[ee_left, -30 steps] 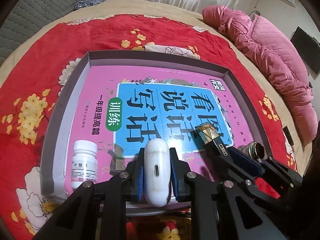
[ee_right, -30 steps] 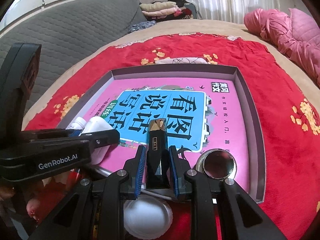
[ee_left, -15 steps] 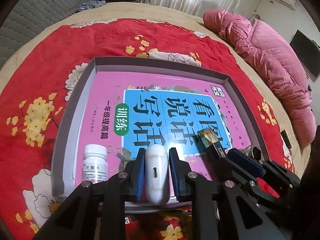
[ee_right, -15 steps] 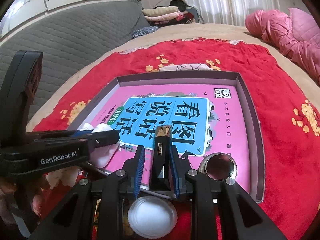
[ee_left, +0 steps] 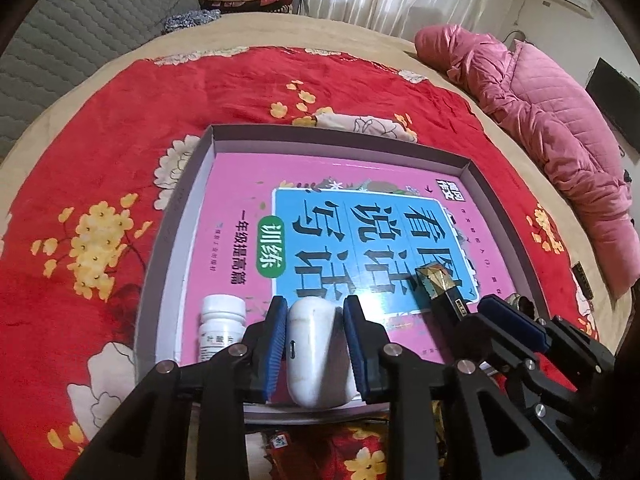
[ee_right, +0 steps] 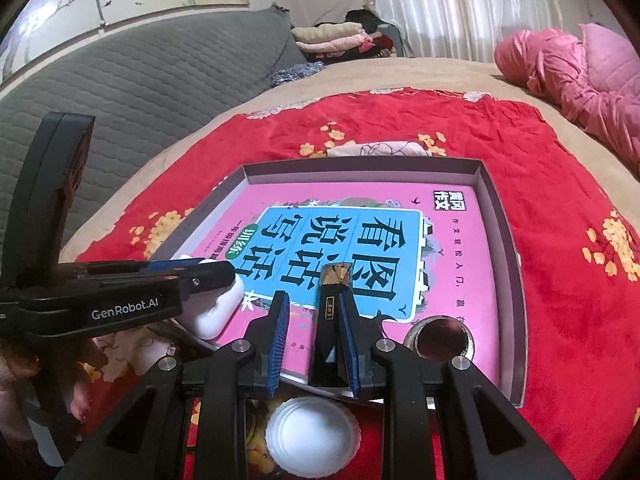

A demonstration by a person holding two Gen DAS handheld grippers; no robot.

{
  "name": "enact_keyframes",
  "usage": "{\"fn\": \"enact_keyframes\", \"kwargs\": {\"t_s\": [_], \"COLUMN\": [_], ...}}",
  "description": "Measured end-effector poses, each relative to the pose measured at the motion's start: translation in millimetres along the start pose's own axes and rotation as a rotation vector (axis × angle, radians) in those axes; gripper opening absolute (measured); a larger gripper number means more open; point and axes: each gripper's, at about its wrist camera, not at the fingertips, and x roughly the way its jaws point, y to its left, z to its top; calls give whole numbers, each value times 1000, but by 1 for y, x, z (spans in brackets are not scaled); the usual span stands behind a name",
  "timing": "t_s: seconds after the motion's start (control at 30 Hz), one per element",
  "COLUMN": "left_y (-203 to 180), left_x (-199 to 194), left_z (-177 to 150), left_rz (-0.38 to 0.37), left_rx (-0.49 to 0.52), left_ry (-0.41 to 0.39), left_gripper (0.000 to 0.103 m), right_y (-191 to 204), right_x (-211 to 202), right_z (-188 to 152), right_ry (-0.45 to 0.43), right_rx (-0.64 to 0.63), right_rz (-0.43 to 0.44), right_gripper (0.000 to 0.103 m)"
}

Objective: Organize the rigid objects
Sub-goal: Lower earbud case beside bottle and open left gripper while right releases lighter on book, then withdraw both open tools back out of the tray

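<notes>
A grey tray (ee_left: pixel 440 151) (ee_right: pixel 504 216) lies on the red floral cloth with a pink and blue book (ee_left: pixel 360 220) (ee_right: pixel 360 232) flat inside it. My left gripper (ee_left: pixel 316 316) is shut on a white earbud case (ee_left: pixel 316 348) over the tray's near edge; the case also shows in the right wrist view (ee_right: pixel 218 308). My right gripper (ee_right: pixel 312 312) has its jaws parted, a black lipstick with a gold cap (ee_right: pixel 334 312) (ee_left: pixel 440 288) leaning on the right finger. A white pill bottle (ee_left: pixel 222 326) stands in the tray's near left corner.
A round metal tin (ee_right: pixel 440 334) sits in the tray's near right corner. A white lid (ee_right: pixel 312 436) lies on the cloth below my right gripper. A pink quilted jacket (ee_left: pixel 540 92) lies at the far right. Folded clothes (ee_right: pixel 336 40) and a grey sofa (ee_right: pixel 140 84) are behind.
Both grippers have drawn back and up from the tray, so it looks smaller. My right gripper's left finger has opened away from the lipstick. The left still holds the case.
</notes>
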Motion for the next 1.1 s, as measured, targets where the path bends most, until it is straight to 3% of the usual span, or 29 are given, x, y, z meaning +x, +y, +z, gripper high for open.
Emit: {"fn": "enact_keyframes", "kwargs": {"t_s": [0.5,0.63,0.77,1.03,1.1], "left_y": [2,1,2,0,-1], "left_x": [-12,-16,-23,-33,-37], "left_z": [-2,-2,-2,-4,-5], "left_rz": [12,9,-2,-21,-23], "left_rx": [7,2,-4,-2,-1], "left_ry": [-30,-35,-53,-81,-92], "left_gripper": [29,31,50,51,51], "right_y": [0,0,1,-4,-6], "right_x": [-9,-16,-22,-31,-36], "right_z": [3,4,6,6,6], "right_ry": [-49,-87,-109,-150,-169], "right_rx": [-10,-21,-29,-40,-38], "right_rz": [-24,-38,-40,-62,-74], "right_gripper": [28,37,44,46,56]}}
